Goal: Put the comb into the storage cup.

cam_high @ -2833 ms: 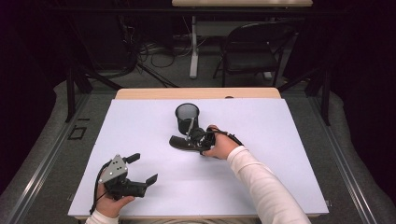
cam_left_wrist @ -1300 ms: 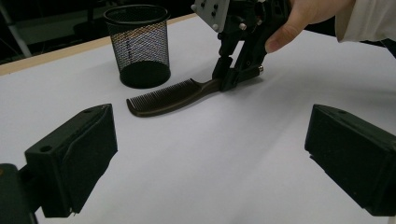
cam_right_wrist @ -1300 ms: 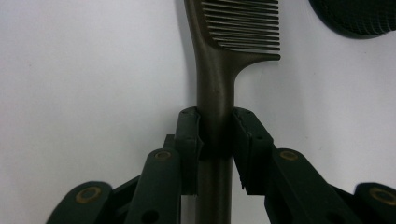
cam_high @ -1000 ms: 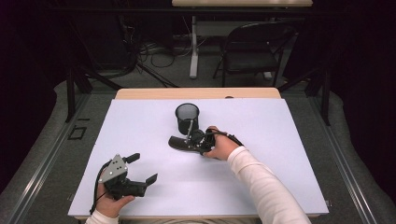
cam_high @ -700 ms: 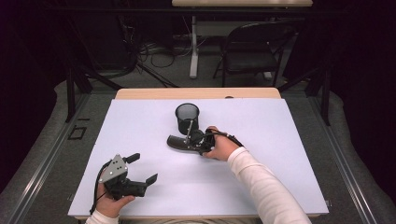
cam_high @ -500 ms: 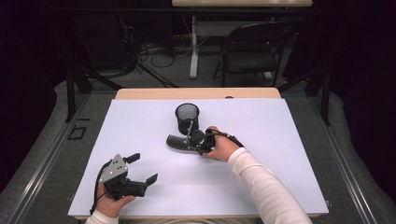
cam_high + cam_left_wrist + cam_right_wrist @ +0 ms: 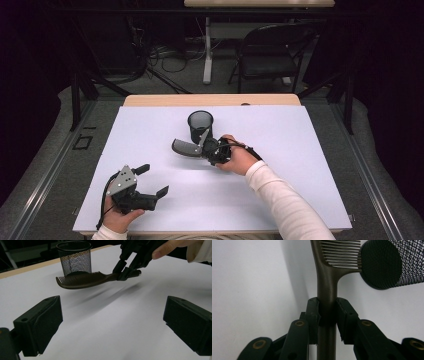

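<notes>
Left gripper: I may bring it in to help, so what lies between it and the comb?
Only bare white table, seen in the left gripper view between the left gripper and the comb.

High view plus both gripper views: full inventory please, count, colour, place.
comb: 1, dark brown, clamped by its handle and held off the table beside the cup
mesh cup: 1, black, upright at the middle of the sheet
white sheet: 1, covers the tabletop
wooden tabletop: 1, tan, bare strip at the far edge
folding chair: 1, black, on the floor beyond the table
right gripper: 1, black, shut on the comb handle, next to the cup
left gripper: 1, black, jaws open, near left corner of the sheet
sleeve: 1, white, right forearm
</notes>
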Tool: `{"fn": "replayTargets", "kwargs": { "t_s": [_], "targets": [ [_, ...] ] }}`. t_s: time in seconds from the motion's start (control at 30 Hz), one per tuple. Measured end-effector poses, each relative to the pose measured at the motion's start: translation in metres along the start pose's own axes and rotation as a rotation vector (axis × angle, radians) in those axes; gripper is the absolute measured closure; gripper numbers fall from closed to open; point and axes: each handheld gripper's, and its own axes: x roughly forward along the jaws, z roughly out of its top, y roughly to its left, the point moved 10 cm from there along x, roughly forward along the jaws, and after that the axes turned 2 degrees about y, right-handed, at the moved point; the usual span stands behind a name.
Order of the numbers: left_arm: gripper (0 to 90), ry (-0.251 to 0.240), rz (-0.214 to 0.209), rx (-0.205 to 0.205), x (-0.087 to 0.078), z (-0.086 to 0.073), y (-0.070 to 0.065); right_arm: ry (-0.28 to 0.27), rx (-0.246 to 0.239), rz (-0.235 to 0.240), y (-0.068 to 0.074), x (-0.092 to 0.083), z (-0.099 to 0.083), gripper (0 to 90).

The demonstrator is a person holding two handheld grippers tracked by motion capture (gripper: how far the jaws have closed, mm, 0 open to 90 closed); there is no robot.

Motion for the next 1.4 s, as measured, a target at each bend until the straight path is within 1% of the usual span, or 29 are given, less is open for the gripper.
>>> {"fn": "replayTargets", "kwargs": {
  "t_s": [0.03,0.07,0.13,0.17,0.2,0.23,0.33,0.43,0.47,0.5,0.53,0.57,0.67,0.7,0.83,0.87,0.93,0.97,1.0,1.03,1.07,1.1,1.17,1.2,1.27,1.4],
  "targets": [
    [2.9,0.0,-0.001,0.0,0.0,0.0,0.0,-0.012,0.004,-0.007,0.0,0.0,0.001,73.0],
    [2.9,0.0,-0.002,0.0,0.0,0.0,0.0,-0.012,0.007,-0.011,0.0,-0.001,0.0,73.0],
    [2.9,0.001,-0.002,0.0,0.0,0.0,0.0,-0.02,0.01,-0.01,0.0,-0.002,0.001,73.0],
    [2.9,0.001,-0.001,0.001,0.0,0.0,0.0,-0.035,0.017,-0.013,0.0,-0.004,0.002,73.0],
    [2.9,0.001,-0.001,0.001,0.0,0.0,0.0,-0.035,0.017,-0.013,0.0,-0.004,0.002,73.0],
    [2.9,0.001,0.001,0.001,0.0,0.0,0.0,-0.048,0.02,-0.018,0.0,-0.005,0.003,73.0],
    [2.9,0.003,0.001,0.0,0.0,0.0,0.0,-0.059,0.026,-0.021,0.0,-0.008,0.005,73.0],
    [3.0,-0.001,0.001,0.002,0.0,0.0,0.0,-0.107,0.032,-0.028,0.002,-0.014,0.011,73.0],
    [3.0,-0.001,0.001,0.002,0.0,0.0,0.0,-0.107,0.032,-0.028,0.002,-0.014,0.011,73.0],
    [3.0,0.001,0.002,0.001,0.0,0.0,0.0,-0.135,0.044,-0.033,0.003,-0.017,0.014,73.0],
    [3.0,0.001,0.002,0.001,0.0,0.0,0.0,-0.135,0.044,-0.033,0.003,-0.017,0.014,73.0],
    [3.0,0.001,0.003,0.002,0.0,0.0,0.001,-0.154,0.056,-0.04,0.003,-0.02,0.016,73.0],
    [3.0,-0.001,0.003,0.0,0.0,0.0,0.001,-0.169,0.066,-0.048,0.003,-0.023,0.016,73.0],
    [2.9,-0.001,0.002,0.001,0.0,0.0,0.001,-0.196,0.075,-0.048,0.002,-0.026,0.018,73.0],
    [3.0,0.002,0.005,0.003,0.0,-0.001,0.001,-0.207,0.086,-0.051,0.002,-0.031,0.018,73.0],
    [3.0,0.001,0.003,0.002,0.0,0.0,0.001,-0.219,0.084,-0.049,0.002,-0.032,0.018,73.0],
    [2.9,0.001,0.004,0.002,0.0,0.0,0.001,-0.219,0.084,-0.055,0.002,-0.033,0.018,73.0],
    [3.0,0.002,0.006,0.003,0.0,0.0,0.001,-0.234,0.091,-0.066,0.0,-0.037,0.019,73.0],
    [3.0,0.002,0.006,0.003,0.0,0.0,0.001,-0.234,0.091,-0.066,0.0,-0.037,0.019,73.0],
    [3.0,-0.001,0.005,0.002,0.0,0.0,0.001,-0.256,0.104,-0.07,0.0,-0.04,0.02,73.0],
    [3.0,-0.001,0.005,0.002,0.0,0.0,0.001,-0.265,0.106,-0.076,0.0,-0.042,0.021,73.0],
    [3.0,-0.001,0.005,0.003,0.0,0.0,0.001,-0.279,0.118,-0.075,0.0,-0.045,0.021,73.0],
    [3.0,-0.002,0.006,0.001,0.0,0.0,0.001,-0.313,0.126,-0.072,0.001,-0.049,0.022,73.0],
    [3.0,-0.002,0.006,0.001,0.0,0.0,0.001,-0.313,0.126,-0.072,0.001,-0.049,0.022,73.0],
    [3.0,0.0,0.006,-0.002,0.0,0.0,0.001,-0.335,0.138,-0.074,0.003,-0.052,0.021,73.0],
    [3.0,0.001,0.005,0.002,0.0,0.0,0.001,-0.349,0.146,-0.081,0.005,-0.052,0.02,73.0]
  ]
}}
